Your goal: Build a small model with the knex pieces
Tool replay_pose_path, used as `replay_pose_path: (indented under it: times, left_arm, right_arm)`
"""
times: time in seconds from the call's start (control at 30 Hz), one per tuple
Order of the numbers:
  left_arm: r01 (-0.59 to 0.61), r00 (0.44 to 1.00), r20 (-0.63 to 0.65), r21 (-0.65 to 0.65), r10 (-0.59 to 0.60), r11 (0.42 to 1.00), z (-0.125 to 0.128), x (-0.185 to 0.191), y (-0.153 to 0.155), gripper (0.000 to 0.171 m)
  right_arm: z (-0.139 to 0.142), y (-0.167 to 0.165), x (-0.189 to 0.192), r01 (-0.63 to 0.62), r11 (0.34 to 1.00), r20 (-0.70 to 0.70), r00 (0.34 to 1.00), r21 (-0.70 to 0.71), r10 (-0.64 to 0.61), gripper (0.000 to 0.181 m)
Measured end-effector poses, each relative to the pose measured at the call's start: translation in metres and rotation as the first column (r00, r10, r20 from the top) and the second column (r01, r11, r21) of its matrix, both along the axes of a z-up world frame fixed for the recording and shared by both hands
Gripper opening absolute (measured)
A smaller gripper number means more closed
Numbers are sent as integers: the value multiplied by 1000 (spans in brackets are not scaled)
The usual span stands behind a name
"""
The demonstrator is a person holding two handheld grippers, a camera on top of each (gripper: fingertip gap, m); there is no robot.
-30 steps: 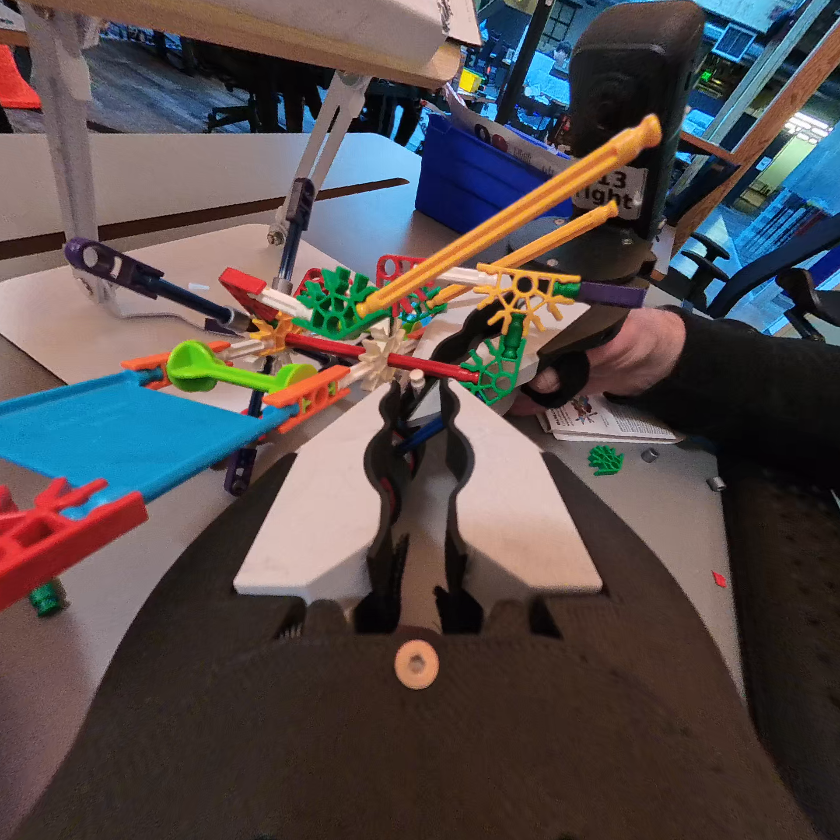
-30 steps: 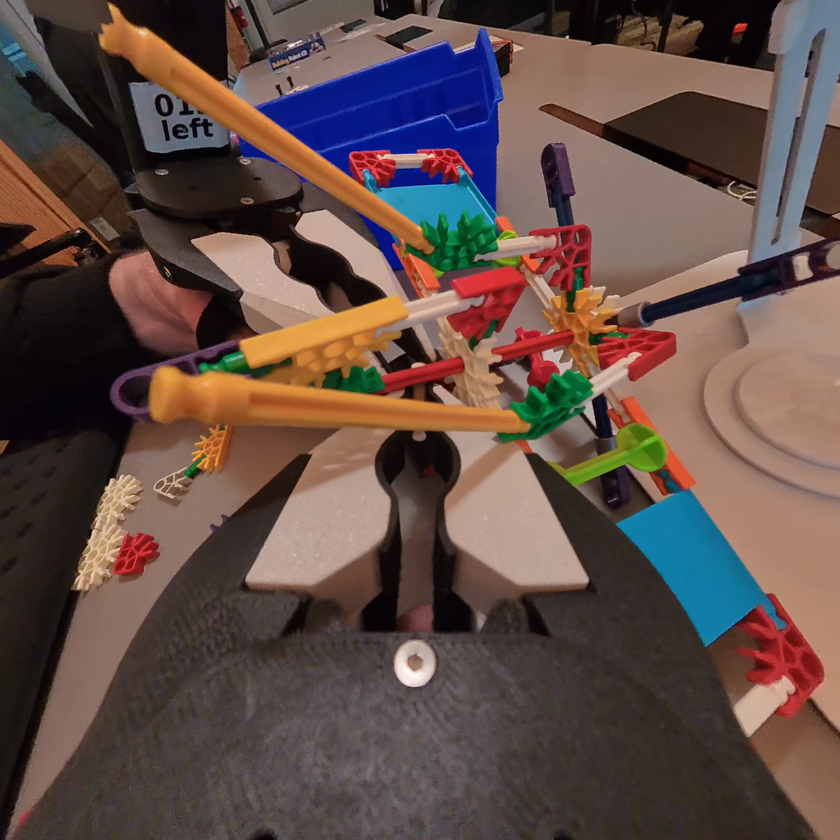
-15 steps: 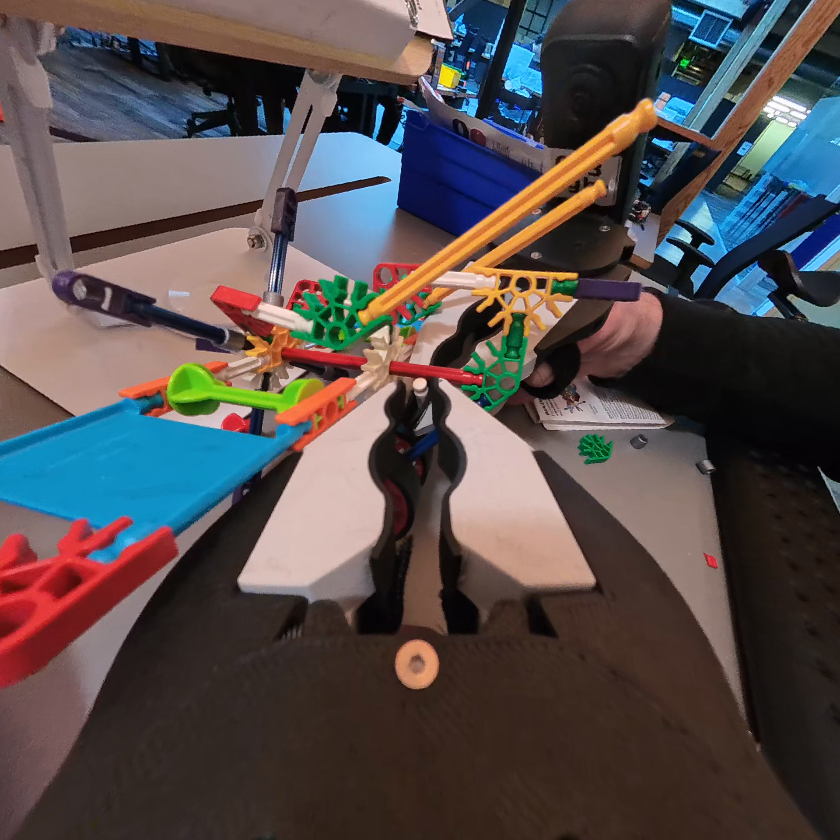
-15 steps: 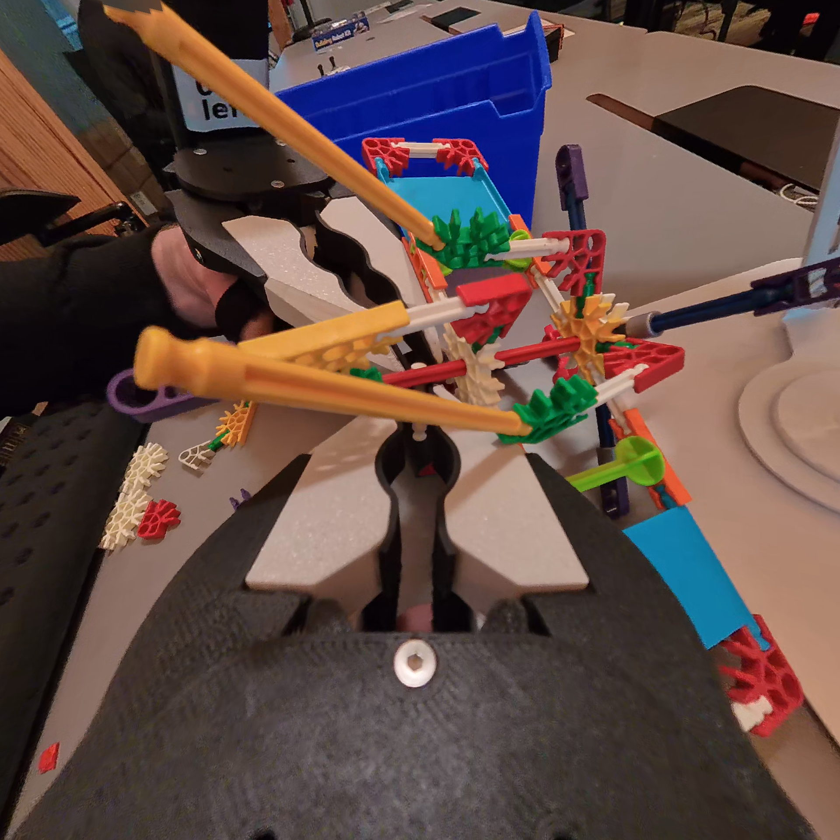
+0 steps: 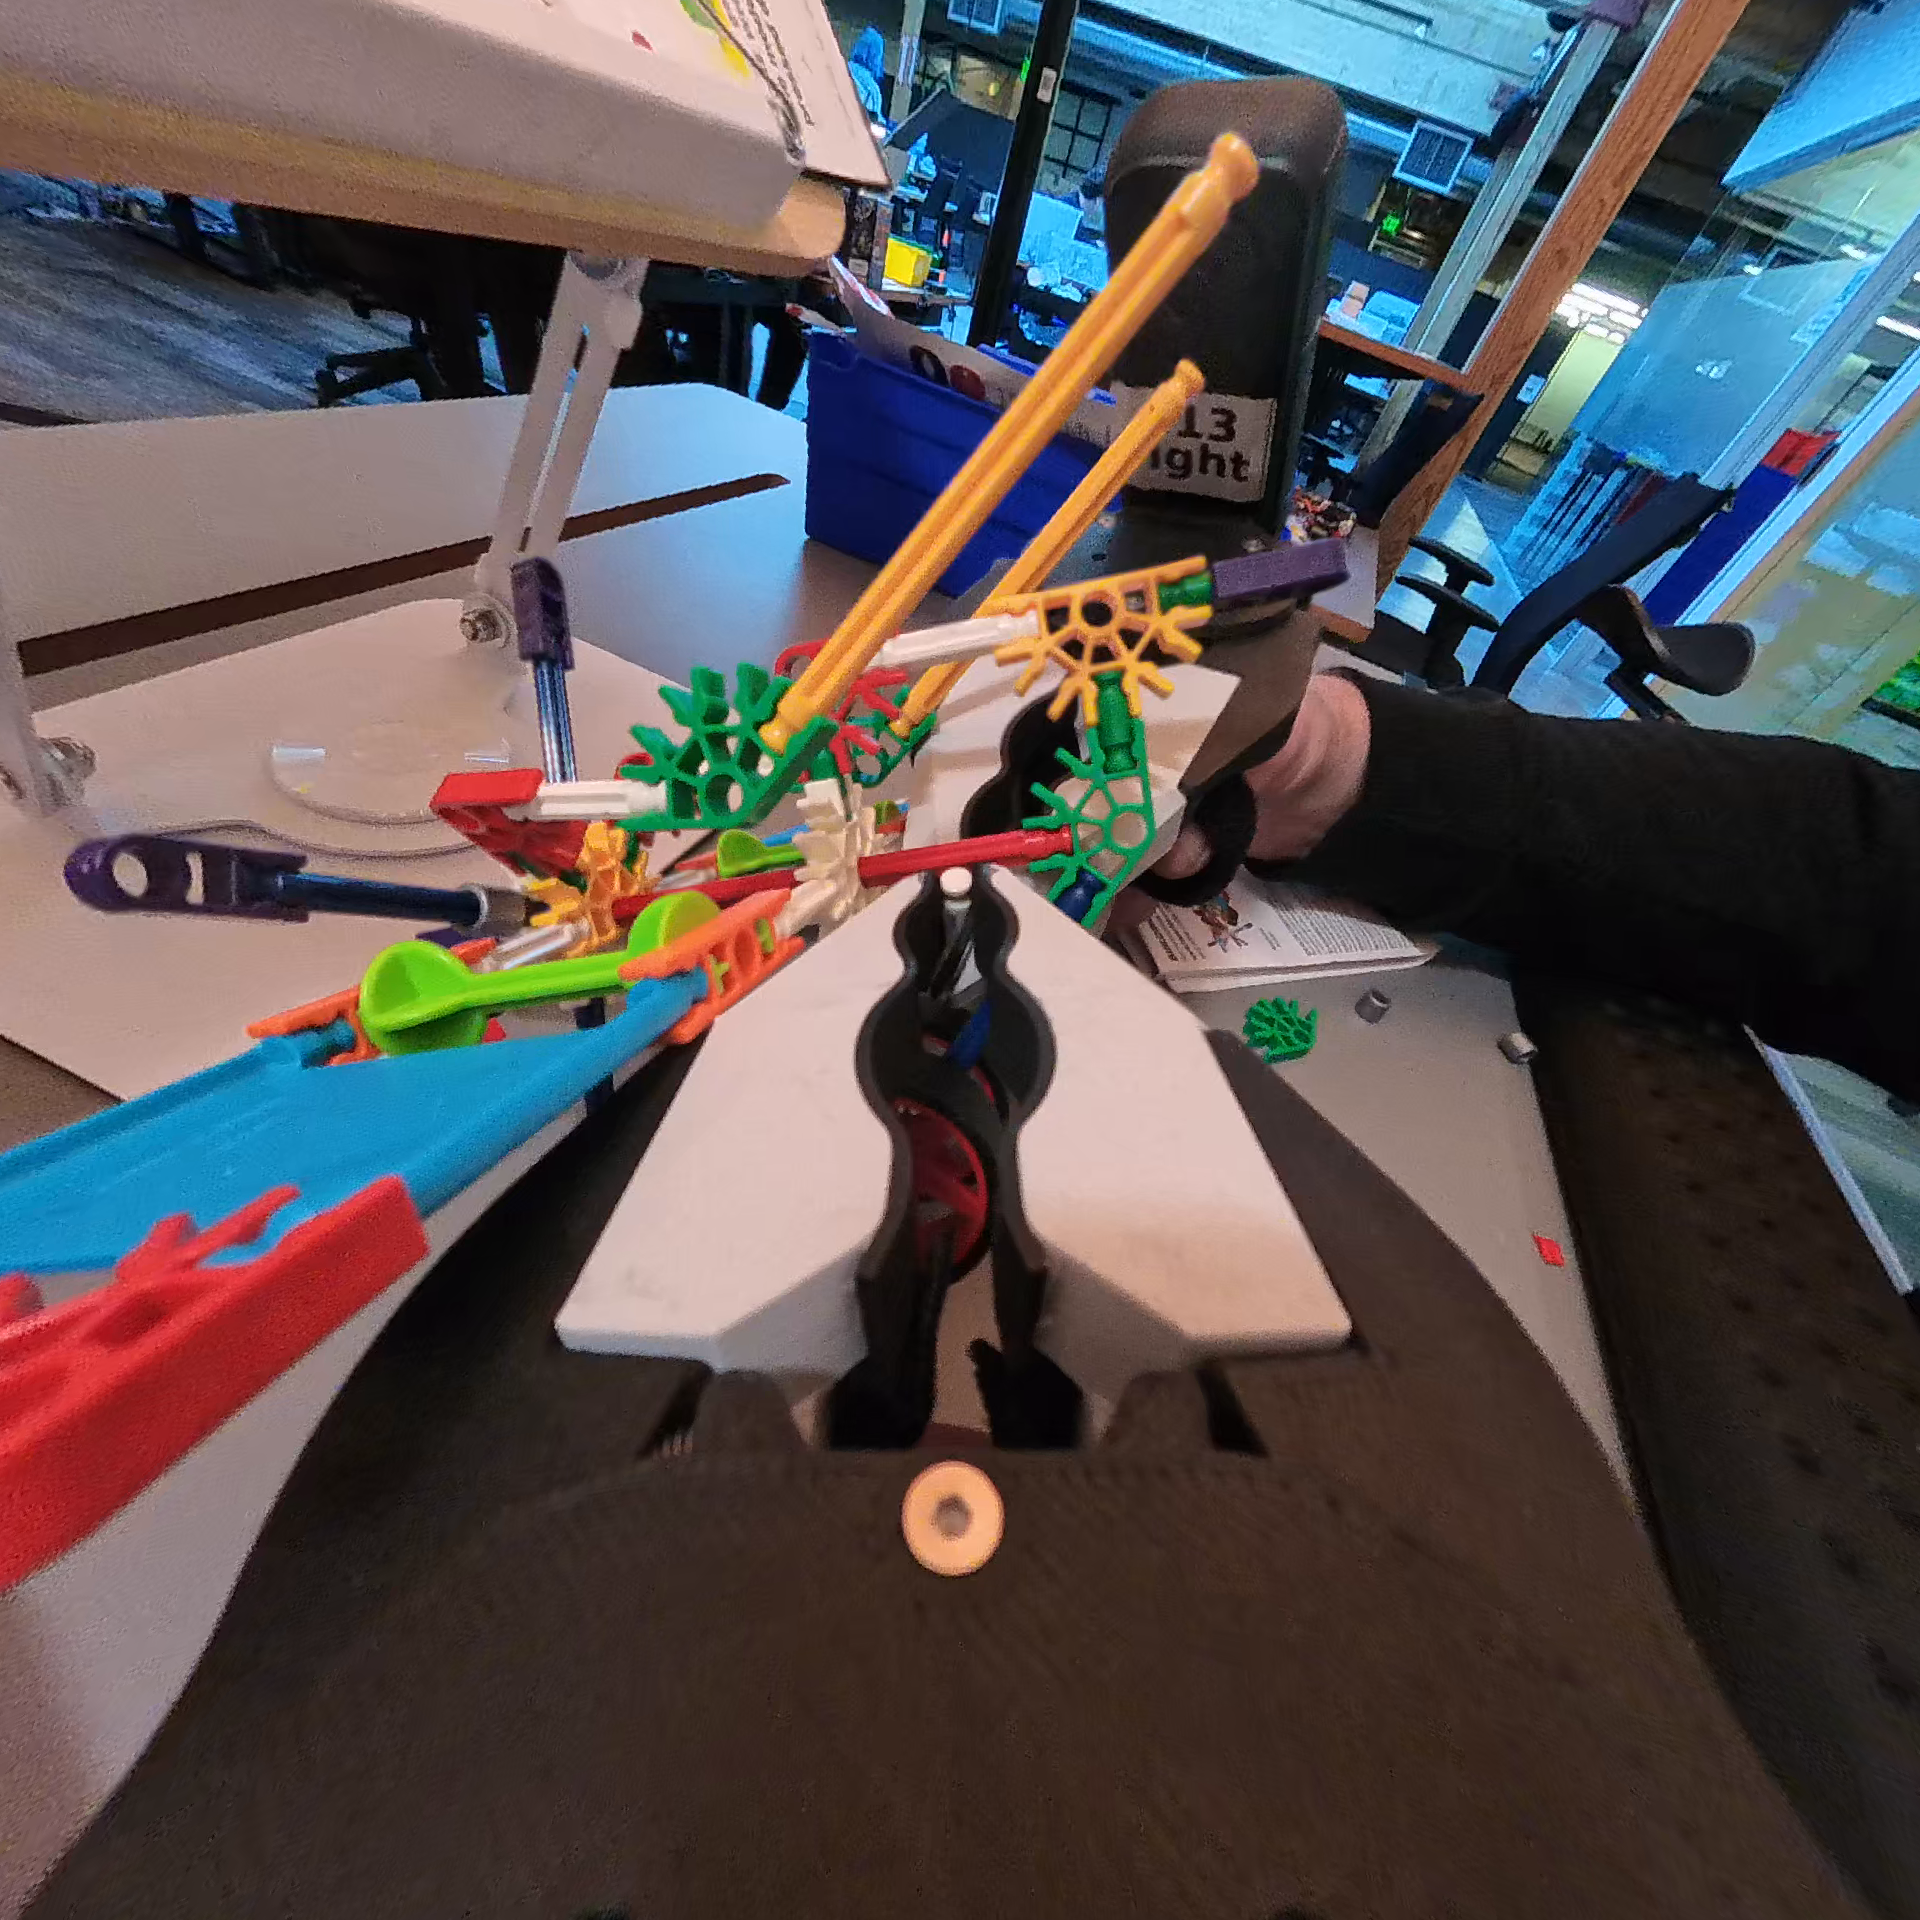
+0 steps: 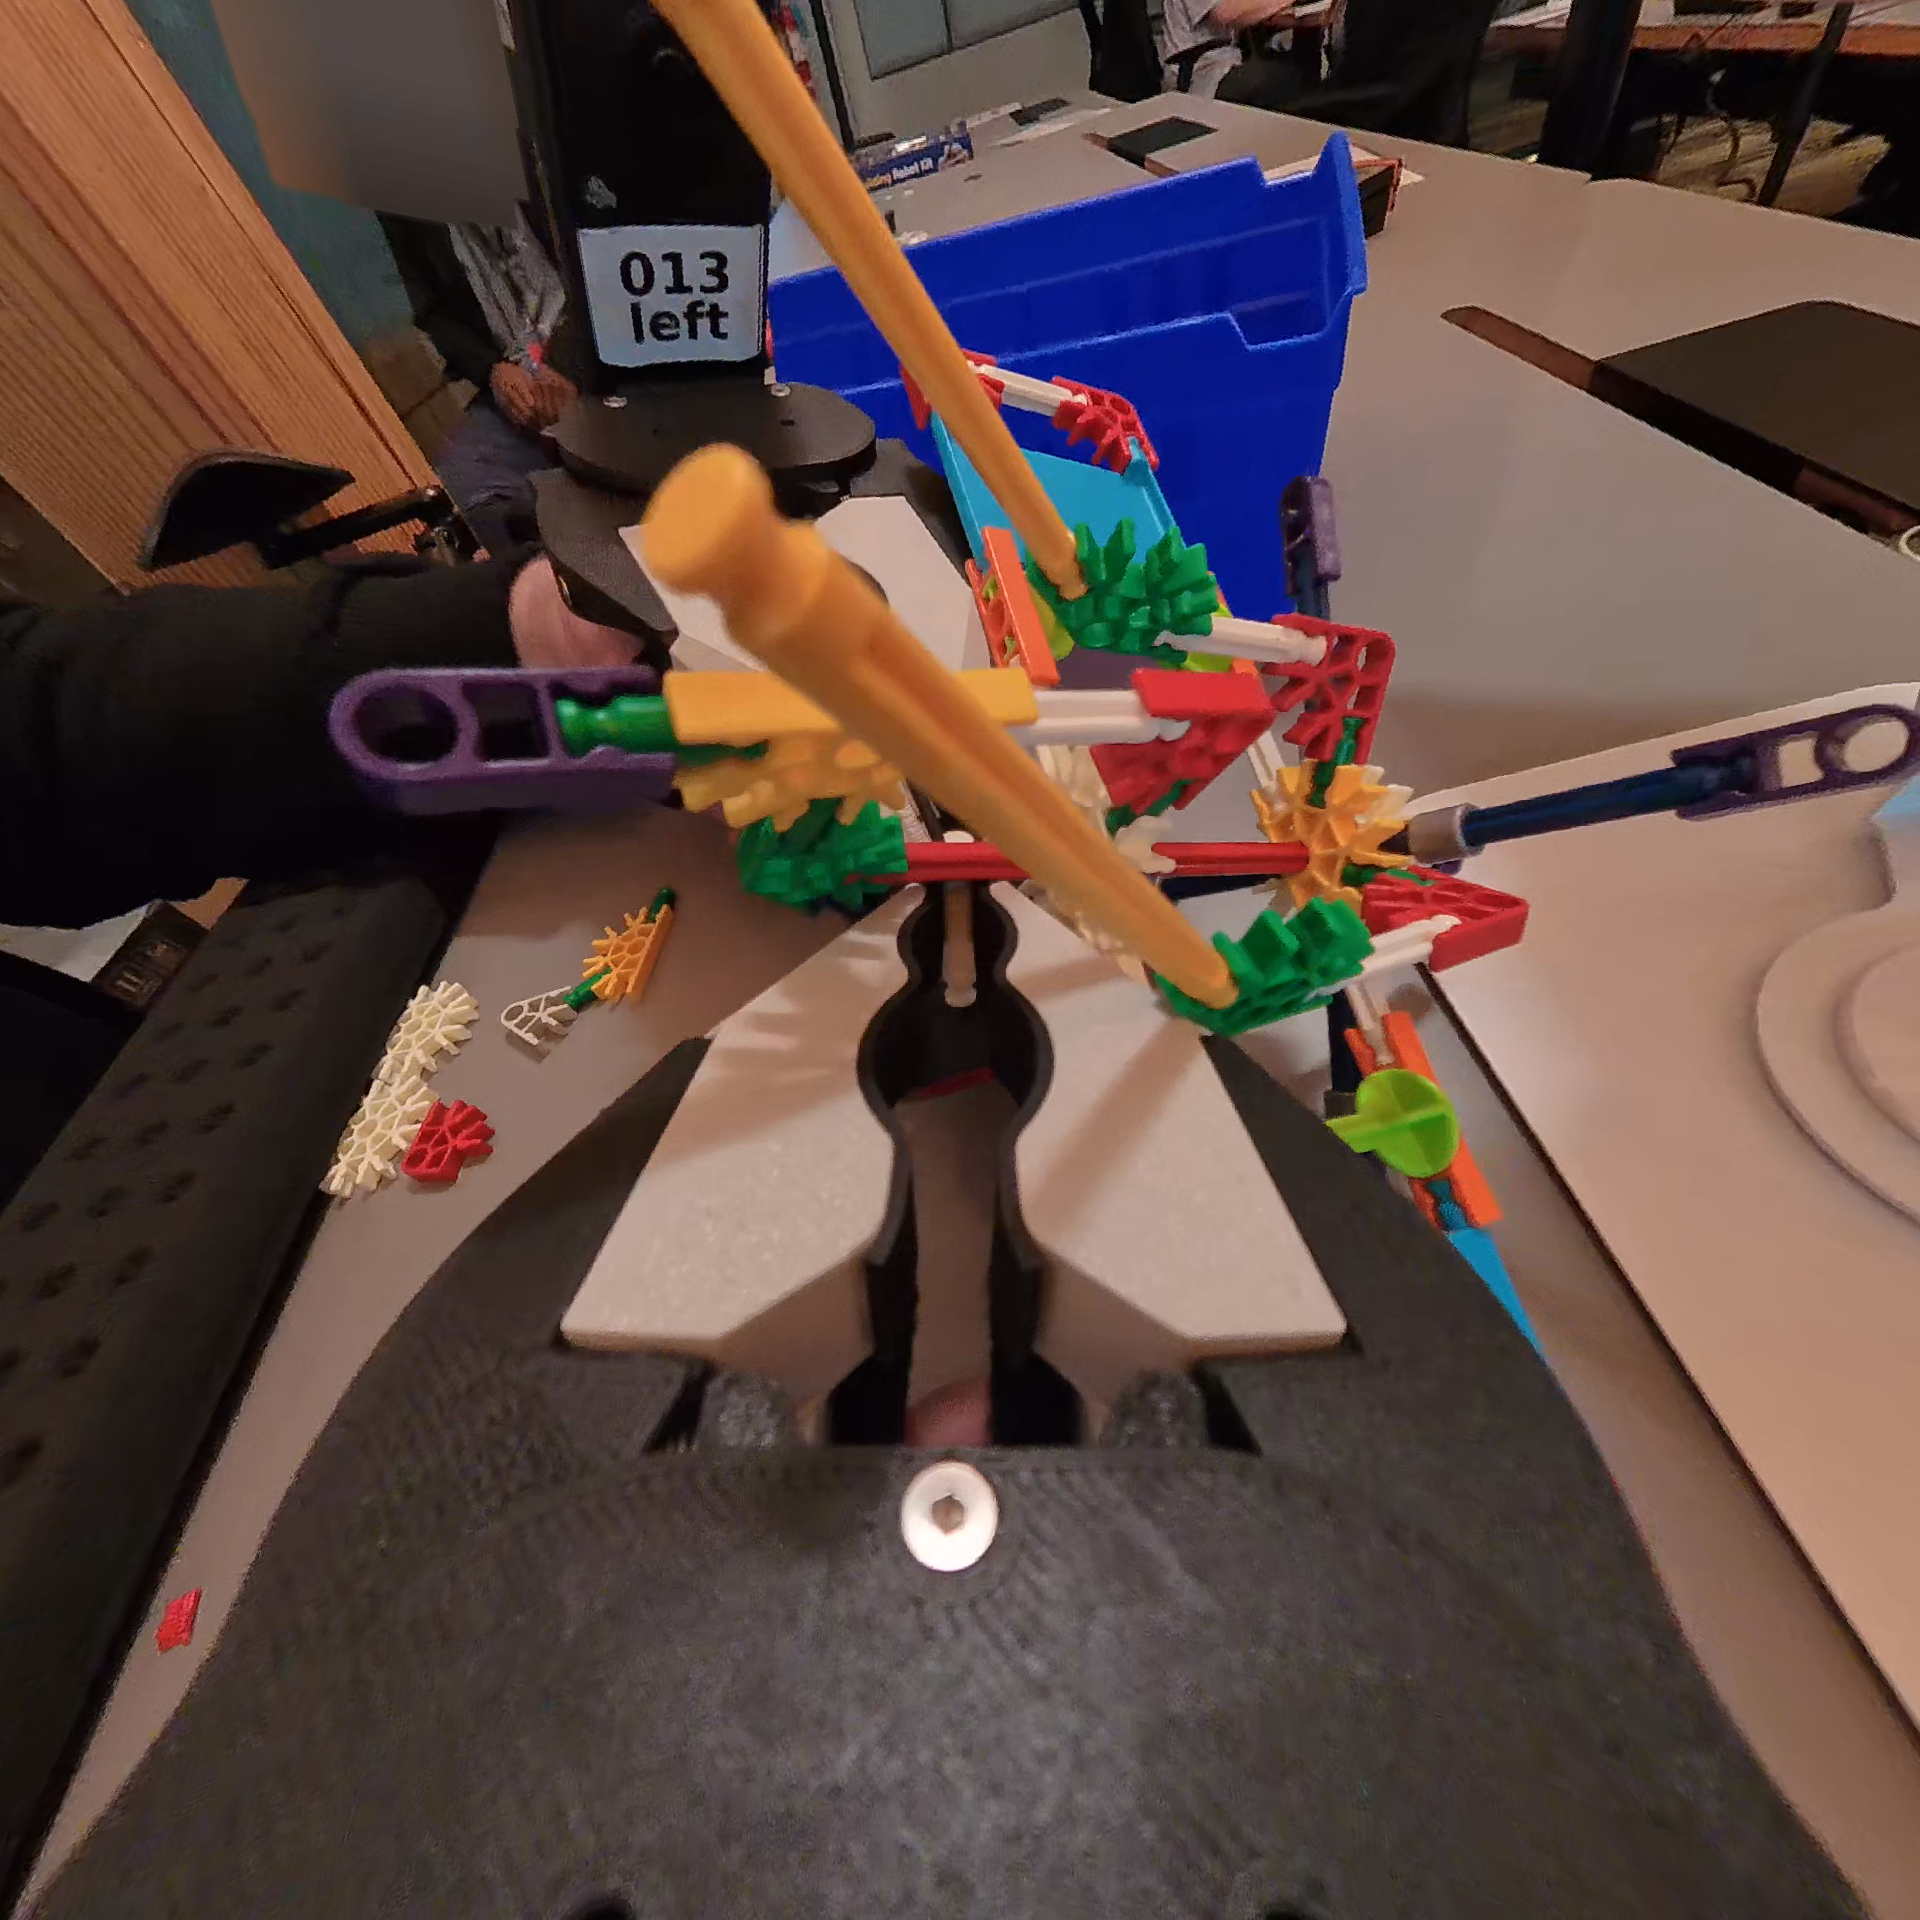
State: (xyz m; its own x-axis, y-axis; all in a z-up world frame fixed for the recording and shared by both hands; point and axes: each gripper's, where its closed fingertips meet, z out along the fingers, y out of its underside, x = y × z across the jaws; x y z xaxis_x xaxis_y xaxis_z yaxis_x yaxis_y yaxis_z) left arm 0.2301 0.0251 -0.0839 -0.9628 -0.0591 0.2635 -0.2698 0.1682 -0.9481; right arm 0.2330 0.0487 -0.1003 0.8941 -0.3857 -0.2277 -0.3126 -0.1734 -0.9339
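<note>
Ahead of left gripper (image 5: pixel 951 904): blocked by the toy model (image 5: pixel 727 831); yellow rods (image 5: pixel 997 457) slant overhead.
Far: blue bin (image 6: pixel 1143 312) stands behind.
Right: stand base (image 6: pixel 1849 1039) near.
Left: loose connectors (image 6: pixel 416 1091) litter the table (image 6: pixel 1558 582).

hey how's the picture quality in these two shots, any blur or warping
Left wrist view: strong fisheye bending, blue panel and red connector smeared at the left edge, model centre crisp. Right wrist view: near yellow rod soft and oversized, loose pieces on the table sharp; lighting even, no glare.

Glossy plastic toy model (image 5: pixel 727 831), matt rough-textured gripper (image 5: pixel 951 904) body, smooth blue plastic bin (image 6: pixel 1143 312).
</note>
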Motion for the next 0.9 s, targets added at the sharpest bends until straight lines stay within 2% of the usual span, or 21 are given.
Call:
replay_pose_path:
  times: [0.33, 0.43, 0.57, 0.9]
  left_arm:
    - [-17, 1000, 7, 5, 17, 1000, 3, 4, 1, 3]
    - [-9, 1000, -4, 29, 9, 1000, 0, 4, 2, 3]
    - [-14, 1000, 2, 54, 13, 998, -2, 5, 1, 3]
    - [-25, 1000, 12, 52, 25, 998, 0, 7, 0, 3]
  right_arm:
    - [10, -12, 4, 75, 996, 19, 997, -44, -74, 10]
    - [15, -17, 4, 96, 995, 30, 995, -36, -95, 0]
    - [5, -13, 1, 85, 993, 6, 996, -80, -85, 1]
    - [6, -7, 1, 75, 996, -11, 997, -44, -76, 3]
